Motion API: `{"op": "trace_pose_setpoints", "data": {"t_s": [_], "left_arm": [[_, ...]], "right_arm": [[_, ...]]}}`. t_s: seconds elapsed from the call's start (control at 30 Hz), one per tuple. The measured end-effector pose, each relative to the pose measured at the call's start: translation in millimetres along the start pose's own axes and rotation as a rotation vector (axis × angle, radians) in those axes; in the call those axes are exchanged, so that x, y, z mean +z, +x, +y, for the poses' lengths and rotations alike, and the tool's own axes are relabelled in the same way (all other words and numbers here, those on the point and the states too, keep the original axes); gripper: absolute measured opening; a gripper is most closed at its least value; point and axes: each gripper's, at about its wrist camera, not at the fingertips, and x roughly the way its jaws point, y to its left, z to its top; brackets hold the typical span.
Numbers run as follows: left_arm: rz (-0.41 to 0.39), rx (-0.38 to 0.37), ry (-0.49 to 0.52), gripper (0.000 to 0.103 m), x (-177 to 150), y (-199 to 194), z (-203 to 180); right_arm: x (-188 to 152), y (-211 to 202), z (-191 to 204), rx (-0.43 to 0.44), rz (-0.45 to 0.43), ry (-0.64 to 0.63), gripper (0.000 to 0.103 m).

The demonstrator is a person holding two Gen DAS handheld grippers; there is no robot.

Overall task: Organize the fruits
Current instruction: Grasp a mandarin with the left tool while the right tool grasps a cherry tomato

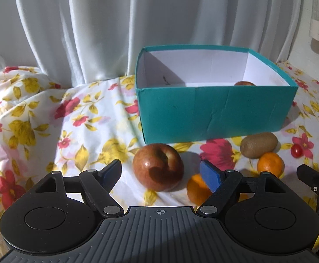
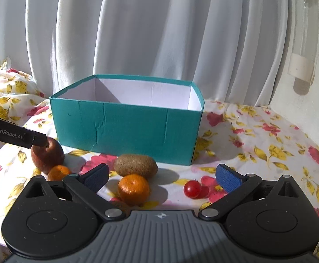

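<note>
A teal box [image 1: 212, 114] with a white inside stands on the floral cloth; one red apple [image 1: 244, 83] shows inside it. In front of it lie a red apple [image 1: 158, 169], two mandarins [image 1: 270, 163] [image 1: 196, 189], a kiwi [image 1: 259, 145] and a cherry tomato [image 1: 296, 150]. My left gripper [image 1: 162, 171] is open, its fingers either side of the apple without touching. My right gripper [image 2: 162, 177] is open above a mandarin [image 2: 133, 189], with the kiwi [image 2: 136, 165] ahead and the cherry tomato [image 2: 192, 189] by the right finger. The box [image 2: 126, 129] stands behind.
White curtains hang behind the table. A wall [image 2: 313, 100] bounds the right side. The floral cloth [image 1: 38, 118] is bunched up at the left. The left gripper's finger [image 2: 14, 134] reaches over the apple [image 2: 47, 154] in the right wrist view.
</note>
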Motion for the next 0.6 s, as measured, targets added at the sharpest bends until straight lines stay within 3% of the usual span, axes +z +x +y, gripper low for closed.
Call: {"op": "trace_pose_setpoints", "data": {"t_s": [0.2, 0.57, 0.6], "left_arm": [[-0.001, -0.009, 0.048, 0.084, -16, -7, -14], [0.045, -0.006, 0.067, 0.083, -33, -5, -23], [0.045, -0.007, 0.071, 0.083, -33, -5, -24]], "right_arm": [[-17, -5, 5, 0.032, 0.044, -0.010, 0.102], [-40, -4, 9, 0.106, 0.140, -0.011, 0.080], [-41, -3, 9, 0.110, 0.147, -0.011, 0.073]]}}
